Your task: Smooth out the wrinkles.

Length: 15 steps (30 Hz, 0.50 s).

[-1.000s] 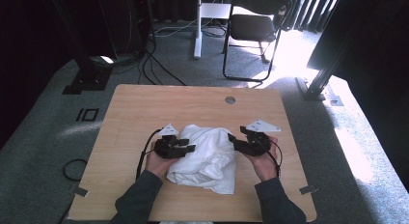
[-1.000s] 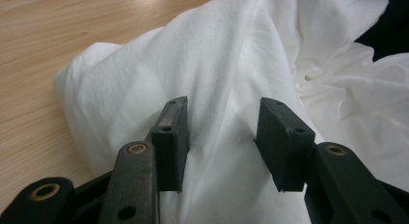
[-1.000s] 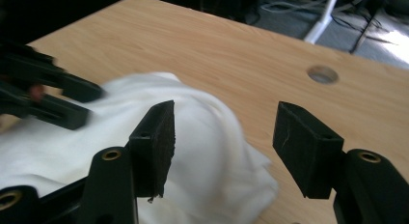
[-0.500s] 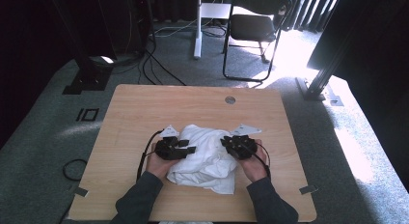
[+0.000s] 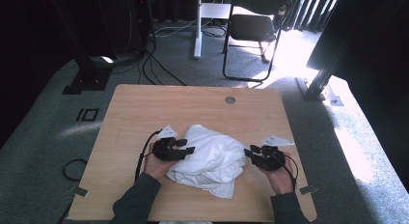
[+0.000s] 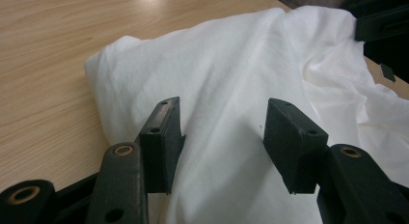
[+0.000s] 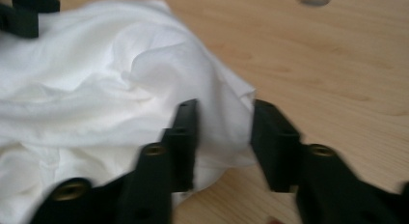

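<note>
Two tools spread, empty | left tool (image 5: pixel 185 147) over white cloth (image 5: pixel 212 159) | right tool (image 5: pixel 252 152) at cloth edge | chair (image 5: pixel 253 26) beyond table (image 5: pixel 144 108)

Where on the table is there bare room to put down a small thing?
The far half of the table is bare, from the white cloth to the far edge with its round hole. The near left corner is bare too. The middle is crowded: the left gripper and right gripper flank the cloth.
</note>
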{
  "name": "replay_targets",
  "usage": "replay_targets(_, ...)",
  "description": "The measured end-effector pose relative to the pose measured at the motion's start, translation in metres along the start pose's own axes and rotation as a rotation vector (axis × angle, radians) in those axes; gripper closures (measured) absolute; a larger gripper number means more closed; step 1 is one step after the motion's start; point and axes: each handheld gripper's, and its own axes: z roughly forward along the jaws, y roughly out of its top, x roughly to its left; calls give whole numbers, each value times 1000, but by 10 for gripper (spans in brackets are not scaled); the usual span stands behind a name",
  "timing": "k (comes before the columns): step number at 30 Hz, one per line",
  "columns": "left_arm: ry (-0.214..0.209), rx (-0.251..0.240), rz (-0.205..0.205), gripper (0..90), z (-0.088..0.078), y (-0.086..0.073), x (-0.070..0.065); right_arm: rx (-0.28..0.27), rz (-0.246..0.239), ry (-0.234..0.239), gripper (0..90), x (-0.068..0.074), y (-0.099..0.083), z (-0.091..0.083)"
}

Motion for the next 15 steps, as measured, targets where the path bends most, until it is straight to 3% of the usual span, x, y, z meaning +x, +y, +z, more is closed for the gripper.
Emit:
replay_targets(2, -2, -2, 17, 486, 0, 2, -5, -81, 20, -10, 528, 4, 8, -10)
replay_targets(3, -5, -9, 23, 487, 0, 5, -8, -142, 4, 22, 531, 16, 18, -15)
replay_targets(5, -12, -10, 22, 487, 2, 7, -10, -135, -46, 78, 531, 35, 27, -11)
replay_targets(6, -12, -10, 22, 488, 2, 7, -10, -135, -46, 78, 531, 35, 27, -11)
replay_targets(7, -15, -5, 28, 488, 3, 8, -11, -118, -65, 102, 530, 43, 28, -7)
replay_targets(8, -18, -4, 28, 489, 4, 8, -12, -66, -94, 162, 524, 64, 27, 11)
replay_targets(12, -41, 1, 40, 496, 9, 9, -19, 41, -141, 211, 472, 87, 14, 43)
replay_targets(13, -45, 4, 45, 498, 10, 9, -21, 83, -153, 220, 497, 90, 8, 51)
replay_targets(15, -54, 13, 50, 499, 13, 9, -23, 131, -166, 203, 716, 90, 2, 57)
